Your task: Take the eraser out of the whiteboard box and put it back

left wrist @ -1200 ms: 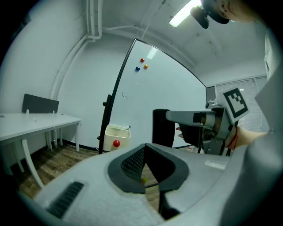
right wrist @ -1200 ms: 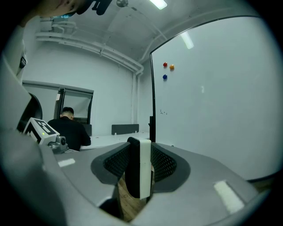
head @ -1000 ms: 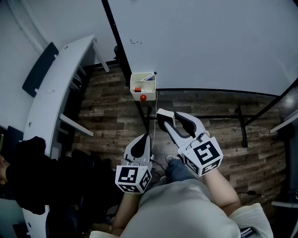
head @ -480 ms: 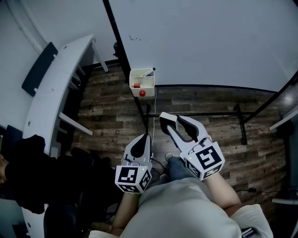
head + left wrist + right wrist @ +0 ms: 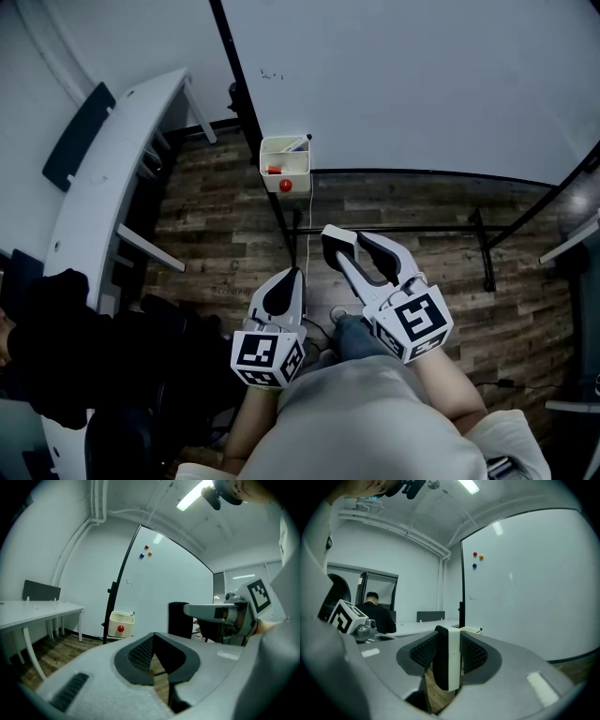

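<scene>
Both jaws of the right gripper clamp the black-and-white block eraser. On the left gripper, jaws together and empty. The cream plastic whiteboard box is well apart.

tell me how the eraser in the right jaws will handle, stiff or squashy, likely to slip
The eraser is probably rigid: it shows a straight slab shape in the right gripper's jaws. Its dark face may give slightly. Ribbed pads on both flat sides should keep it from slipping.
</scene>
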Demonstrator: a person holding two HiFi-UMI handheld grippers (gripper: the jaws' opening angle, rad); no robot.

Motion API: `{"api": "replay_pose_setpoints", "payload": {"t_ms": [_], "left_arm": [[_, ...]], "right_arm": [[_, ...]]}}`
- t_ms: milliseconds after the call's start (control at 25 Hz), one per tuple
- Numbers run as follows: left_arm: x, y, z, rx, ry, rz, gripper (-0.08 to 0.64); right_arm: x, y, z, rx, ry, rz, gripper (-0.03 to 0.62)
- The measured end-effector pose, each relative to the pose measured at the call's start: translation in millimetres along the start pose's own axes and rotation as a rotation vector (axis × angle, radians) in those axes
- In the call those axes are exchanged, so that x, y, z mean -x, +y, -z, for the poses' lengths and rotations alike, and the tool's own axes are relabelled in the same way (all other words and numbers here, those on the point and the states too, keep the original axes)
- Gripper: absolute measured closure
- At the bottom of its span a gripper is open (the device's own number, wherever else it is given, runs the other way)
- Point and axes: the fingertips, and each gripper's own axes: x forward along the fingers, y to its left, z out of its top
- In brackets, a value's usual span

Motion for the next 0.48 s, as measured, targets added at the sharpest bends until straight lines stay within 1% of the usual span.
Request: {"api": "replay_pose_setpoints", "payload": {"t_ms": [120, 160, 320, 480], "left_arm": [[0.6, -4.1, 2.4, -0.052, 0.023, 0.005, 0.558], [0.5, -4.5, 1.7, -0.055, 0.019, 0.006, 0.557], [-0.2, -3.3, -1.0, -0.023, 0.006, 0.008, 0.555], [-1.1, -2.9, -3.1, -0.02, 0.001, 0.011, 0.555]], "right_arm": [[0.2, 1.0, -2.7, 0.006, -0.012, -0.002, 0.44], [-0.2, 1.1, -2.6, 0.003, -0.011, -0.001, 0.44], [0.0, 1.4, -2.3, -0.003, -0.008, 0.002, 0.44], [1.2, 1.0, -3.7, 0.002, -0.008, 0.005, 0.44]]}}
